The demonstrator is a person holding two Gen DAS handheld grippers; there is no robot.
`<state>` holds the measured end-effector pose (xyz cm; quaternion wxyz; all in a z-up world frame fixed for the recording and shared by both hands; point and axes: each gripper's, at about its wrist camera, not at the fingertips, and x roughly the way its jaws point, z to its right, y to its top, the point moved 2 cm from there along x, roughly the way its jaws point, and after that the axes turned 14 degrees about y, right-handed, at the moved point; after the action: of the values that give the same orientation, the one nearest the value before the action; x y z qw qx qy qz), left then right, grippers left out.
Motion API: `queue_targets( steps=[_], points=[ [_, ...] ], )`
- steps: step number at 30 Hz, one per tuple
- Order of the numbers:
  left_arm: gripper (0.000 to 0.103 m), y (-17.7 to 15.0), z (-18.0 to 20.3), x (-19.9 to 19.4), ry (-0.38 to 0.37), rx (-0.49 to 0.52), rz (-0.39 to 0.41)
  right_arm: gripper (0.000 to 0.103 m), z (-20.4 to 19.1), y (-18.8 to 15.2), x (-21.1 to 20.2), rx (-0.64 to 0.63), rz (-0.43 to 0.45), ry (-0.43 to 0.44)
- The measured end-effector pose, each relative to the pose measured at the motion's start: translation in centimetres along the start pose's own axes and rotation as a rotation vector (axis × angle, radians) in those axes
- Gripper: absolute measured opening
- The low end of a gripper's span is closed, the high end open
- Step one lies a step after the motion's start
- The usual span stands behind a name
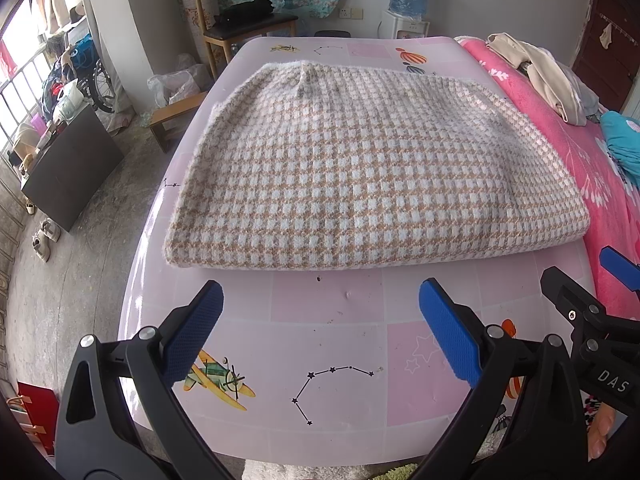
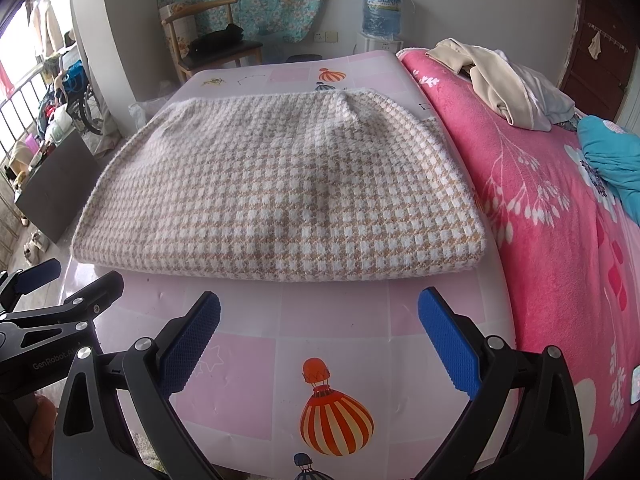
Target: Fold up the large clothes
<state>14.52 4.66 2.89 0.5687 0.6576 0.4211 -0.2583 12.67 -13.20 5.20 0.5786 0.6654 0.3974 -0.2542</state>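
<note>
A beige-and-white houndstooth garment (image 1: 360, 172) lies folded flat on the pink patterned mat (image 1: 332, 344); it also shows in the right wrist view (image 2: 276, 196). My left gripper (image 1: 320, 328) is open and empty, hovering over the mat just short of the garment's near folded edge. My right gripper (image 2: 318, 336) is open and empty, also just short of that edge. The right gripper shows at the right of the left wrist view (image 1: 592, 288), and the left gripper at the left of the right wrist view (image 2: 60, 280).
A pink floral blanket (image 2: 560, 220) covers the bed to the right, with a beige clothes pile (image 2: 496, 76) and a teal cloth (image 2: 612, 160) on it. A wooden chair (image 1: 240, 28) and a water dispenser (image 1: 408, 4) stand behind. A dark cabinet (image 1: 68, 168) stands on the floor at the left.
</note>
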Motion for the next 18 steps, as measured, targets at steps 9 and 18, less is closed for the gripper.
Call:
queue_targets(
  steps=[9, 18],
  points=[
    [0.095, -0.06, 0.04, -0.08, -0.001, 0.000, 0.001, 0.097, 0.03, -0.16, 0.03, 0.001, 0.000, -0.002],
    [0.095, -0.01, 0.01, -0.13, 0.000, 0.000, 0.000, 0.097, 0.10, -0.20, 0.04, 0.003, 0.000, -0.003]
  ],
)
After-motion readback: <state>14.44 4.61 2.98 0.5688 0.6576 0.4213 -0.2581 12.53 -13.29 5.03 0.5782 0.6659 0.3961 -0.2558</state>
